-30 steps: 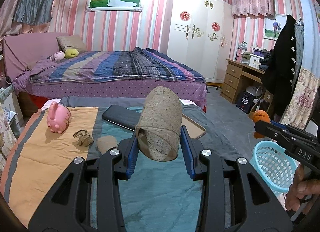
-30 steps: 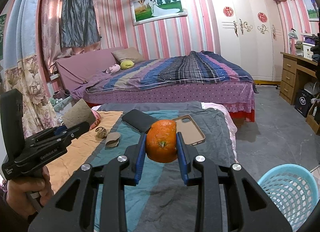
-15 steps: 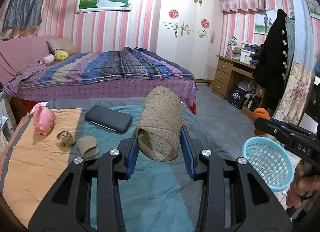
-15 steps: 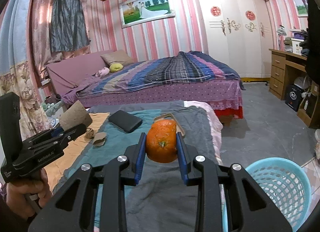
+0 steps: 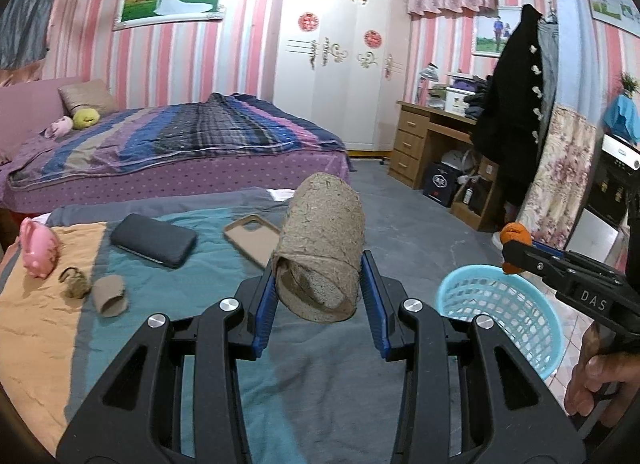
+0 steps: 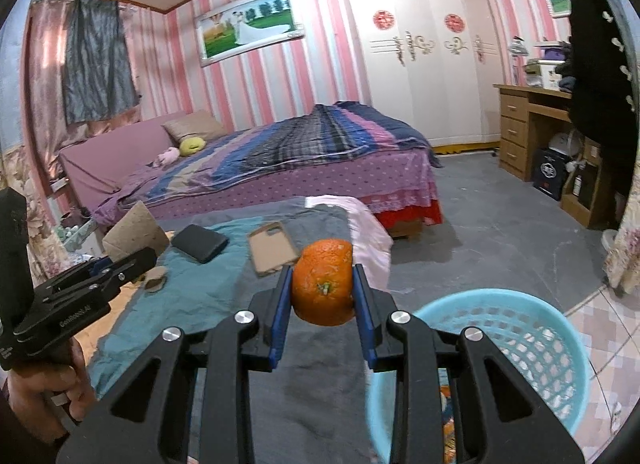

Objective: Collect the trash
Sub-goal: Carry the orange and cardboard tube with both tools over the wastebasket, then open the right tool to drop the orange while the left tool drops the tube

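the left gripper is clamped across the sides of a brown paper roll, its open end facing the camera, so the pads press the rounded wall and the tube cannot slide out lengthwise. the right gripper pinches an orange peel at its widest part, stem mark towards the lens; that looks like a grip meant for carrying, not for squeezing. both pieces are held up off the cloth, which makes sense if they are bound for the blue basket standing on the floor just past the cloth's right edge. the peel is already near the basket's rim, while the roll is further left, above the cloth. more trash is left lying: a short tube and a crumpled scrap beside the pink pig. the dark case and the phone case are probably keepers. something colourful shows through the basket's near wall, too blurred to name.
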A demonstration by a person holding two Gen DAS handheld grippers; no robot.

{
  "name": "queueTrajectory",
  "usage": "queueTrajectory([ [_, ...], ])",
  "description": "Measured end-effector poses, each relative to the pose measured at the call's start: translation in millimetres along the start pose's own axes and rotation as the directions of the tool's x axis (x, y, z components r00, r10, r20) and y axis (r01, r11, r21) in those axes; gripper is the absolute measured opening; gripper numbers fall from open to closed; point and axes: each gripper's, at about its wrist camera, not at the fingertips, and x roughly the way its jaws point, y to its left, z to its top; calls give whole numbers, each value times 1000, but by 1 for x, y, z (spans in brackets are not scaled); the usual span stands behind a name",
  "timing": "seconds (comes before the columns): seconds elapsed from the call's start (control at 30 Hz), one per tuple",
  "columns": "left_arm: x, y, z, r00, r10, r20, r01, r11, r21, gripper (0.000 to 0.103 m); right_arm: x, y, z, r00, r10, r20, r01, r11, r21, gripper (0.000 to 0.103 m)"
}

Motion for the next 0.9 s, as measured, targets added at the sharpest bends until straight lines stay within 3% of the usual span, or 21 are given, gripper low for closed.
queueTrajectory([
  [0.33,14,-25,-3,999,-48,-17,49,999,11,38,-11,-51,-8,992,-122,-27,123,992,33,30],
  [0.67,25,-81,-6,983,-181,-30,183,982,44,38,-13,-91,-12,988,-147,-44,150,986,72,30],
  [0.9,44,-107,-12,974,-218,-69,221,974,51,38,-19,-102,-17,984,-176,-41,179,979,94,32],
])
